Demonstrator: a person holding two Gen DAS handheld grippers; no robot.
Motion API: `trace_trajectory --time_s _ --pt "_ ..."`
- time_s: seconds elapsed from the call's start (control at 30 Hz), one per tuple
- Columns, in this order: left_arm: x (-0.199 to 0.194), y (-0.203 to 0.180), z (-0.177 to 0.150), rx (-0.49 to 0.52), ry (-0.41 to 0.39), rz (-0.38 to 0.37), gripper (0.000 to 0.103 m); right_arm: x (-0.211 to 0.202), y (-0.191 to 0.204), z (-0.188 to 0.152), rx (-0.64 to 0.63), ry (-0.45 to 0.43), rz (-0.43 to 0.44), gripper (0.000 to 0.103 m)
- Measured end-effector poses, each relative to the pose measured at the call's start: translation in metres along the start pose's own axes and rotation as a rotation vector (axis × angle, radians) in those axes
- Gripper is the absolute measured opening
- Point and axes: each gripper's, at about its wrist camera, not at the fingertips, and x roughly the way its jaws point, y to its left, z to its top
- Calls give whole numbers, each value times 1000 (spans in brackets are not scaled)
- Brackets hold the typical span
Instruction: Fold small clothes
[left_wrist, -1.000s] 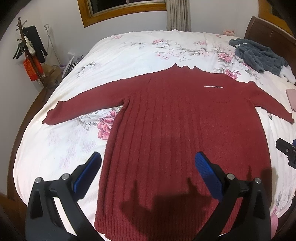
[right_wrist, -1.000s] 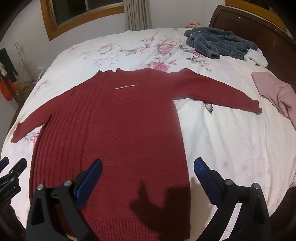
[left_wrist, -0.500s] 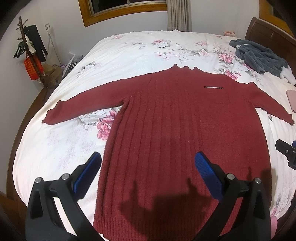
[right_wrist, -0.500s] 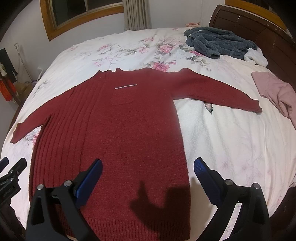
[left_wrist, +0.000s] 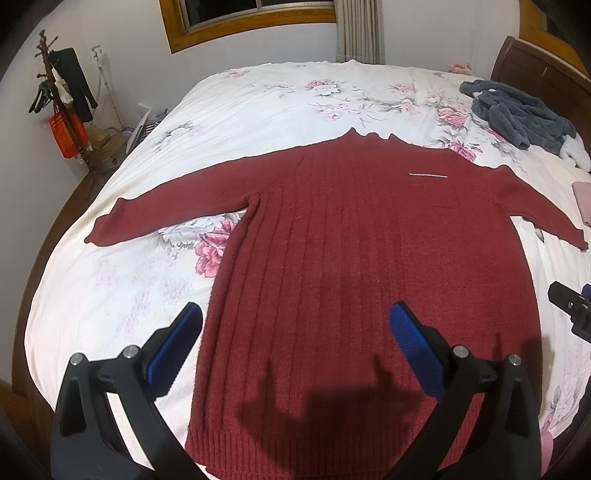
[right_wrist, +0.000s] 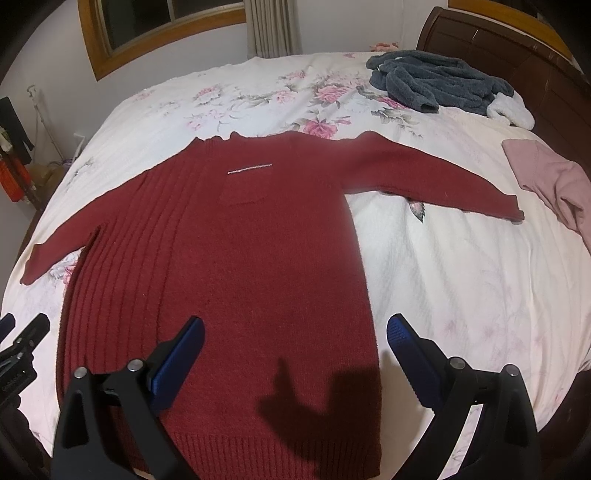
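Sweater (left_wrist: 362, 266) flat on bed (left_wrist: 258, 103), long axis running hem-near to collar-far; left gripper (left_wrist: 295, 332) and right gripper (right_wrist: 295, 339) hover splayed and empty above hem corners.

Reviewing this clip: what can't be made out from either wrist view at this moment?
- Sweater hem: in both views partly hidden behind the gripper bodies and cut by the bottom edge.
- Pink garment: cut by the right edge in both views; its type is unclear.
- Items on the coat rack: too small and distorted to identify.
- Left gripper and right gripper: height above the sweater cannot be judged.
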Motion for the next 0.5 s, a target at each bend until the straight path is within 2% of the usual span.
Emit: trace_trajectory --time_s 0.5 --pt "2 3 -2 -6 3 9 100 0 2 -1 -2 1 0 99"
